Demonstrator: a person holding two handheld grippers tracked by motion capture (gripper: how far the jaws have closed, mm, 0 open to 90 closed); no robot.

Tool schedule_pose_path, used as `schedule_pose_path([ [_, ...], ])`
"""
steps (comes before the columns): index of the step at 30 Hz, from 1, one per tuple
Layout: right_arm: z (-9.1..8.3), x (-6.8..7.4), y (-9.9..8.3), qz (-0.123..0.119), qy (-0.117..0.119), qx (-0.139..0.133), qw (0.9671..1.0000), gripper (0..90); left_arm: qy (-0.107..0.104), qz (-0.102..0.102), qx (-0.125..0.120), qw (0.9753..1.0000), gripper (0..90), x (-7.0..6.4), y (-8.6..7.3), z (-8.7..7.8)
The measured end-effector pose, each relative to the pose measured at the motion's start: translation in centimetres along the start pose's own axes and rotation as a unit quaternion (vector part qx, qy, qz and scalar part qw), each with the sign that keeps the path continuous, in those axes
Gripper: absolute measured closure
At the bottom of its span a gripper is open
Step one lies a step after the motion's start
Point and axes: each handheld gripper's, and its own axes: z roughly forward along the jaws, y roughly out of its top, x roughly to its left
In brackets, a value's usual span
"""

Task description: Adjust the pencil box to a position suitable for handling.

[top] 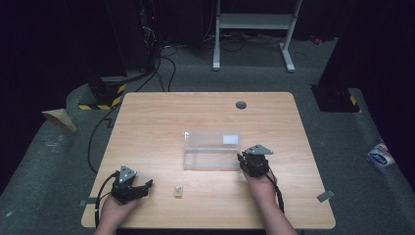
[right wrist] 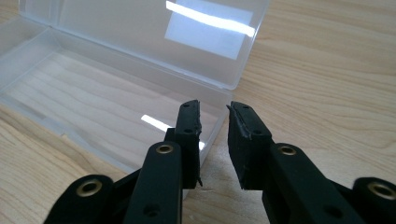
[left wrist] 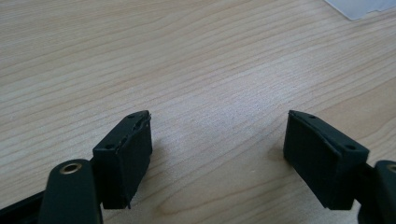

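**Thin box wall between the right jaws; small block unguarded at lower centre**

High view: the clear box [top: 211,156] lies open in the middle of the table [top: 147,117], its lid [top: 212,138] folded back toward the top of the frame. The right gripper [top: 243,161] sits at the box's right end, right of centre. The left gripper [top: 145,186] rests at lower left, jaws spread, pointing right toward a small tan block [top: 178,191] at lower centre, near but apart from it. A risk here: if the left gripper slides in low, one jaw could knock the block away instead of straddling it.

Left gripper view: the jaws stand wide, with bare wood between them and nothing held. A corner of the box [left wrist: 359,7] peeks in at upper right. The block is not between the jaws, so shutting now would likely catch nothing.

Right gripper view: the jaws are narrow, a small gap left, and they appear to straddle the box's [right wrist: 107,100] near right wall at its corner; whether the pads touch the wall I cannot tell. The lid [right wrist: 140,32] leans back at upper left. The plastic looks light and slick, so a squeeze off the corner could probably skid or tip the box, or swing the lid.
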Motion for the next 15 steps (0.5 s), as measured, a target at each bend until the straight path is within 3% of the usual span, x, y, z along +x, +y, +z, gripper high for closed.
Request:
schedule_pose_path([
  [7,-1.1,-0.6,-0.2,0.003,-0.006,-0.015,0.9999,69.4,-0.003,-0.001,-0.001,1.0,24.5,0.0,0.0,0.0],
  [15,-3.0,-2.6,-1.5,0.02,-0.026,-0.025,0.9991,63.0,-0.005,0.004,0.002,1.0,20.9,-0.1,0.1,0.1],
])
